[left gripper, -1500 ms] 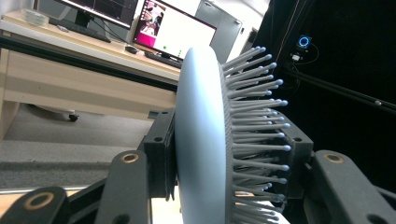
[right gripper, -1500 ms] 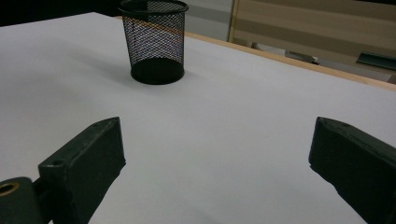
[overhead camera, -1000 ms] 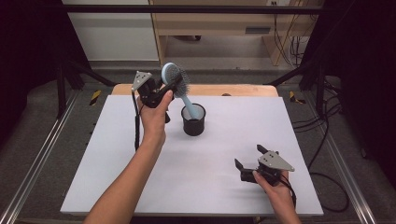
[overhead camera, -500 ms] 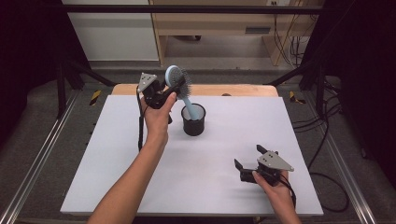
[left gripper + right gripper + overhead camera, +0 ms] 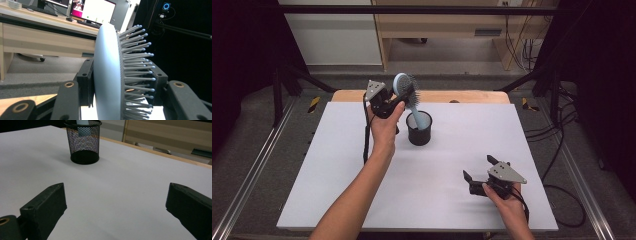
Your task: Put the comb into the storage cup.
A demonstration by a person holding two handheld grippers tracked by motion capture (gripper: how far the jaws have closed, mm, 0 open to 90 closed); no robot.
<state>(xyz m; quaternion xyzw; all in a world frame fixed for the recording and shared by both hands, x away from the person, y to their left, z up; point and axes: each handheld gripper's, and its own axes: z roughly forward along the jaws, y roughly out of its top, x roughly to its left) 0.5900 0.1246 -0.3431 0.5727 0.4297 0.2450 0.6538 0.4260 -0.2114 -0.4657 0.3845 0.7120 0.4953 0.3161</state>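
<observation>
Left gripper [image 5: 396,101] clamps the head of the pale blue plastic hairbrush [image 5: 404,89], handle seemingly inside the black mesh cup [image 5: 419,129], 1 step mid-way; next needs a straight vertical move; right gripper [image 5: 482,174] rests open, empty.

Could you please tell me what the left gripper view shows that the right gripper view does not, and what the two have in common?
The left gripper view shows the left tool closed on the head of the pale blue hairbrush, one jaw on its smooth back and the other among the bristles, with a desk and monitors behind. The right gripper view shows the right tool open with nothing between its jaws, low over the white table, facing the black mesh cup that holds the brush's handle. Both include the hairbrush and the white table.
</observation>
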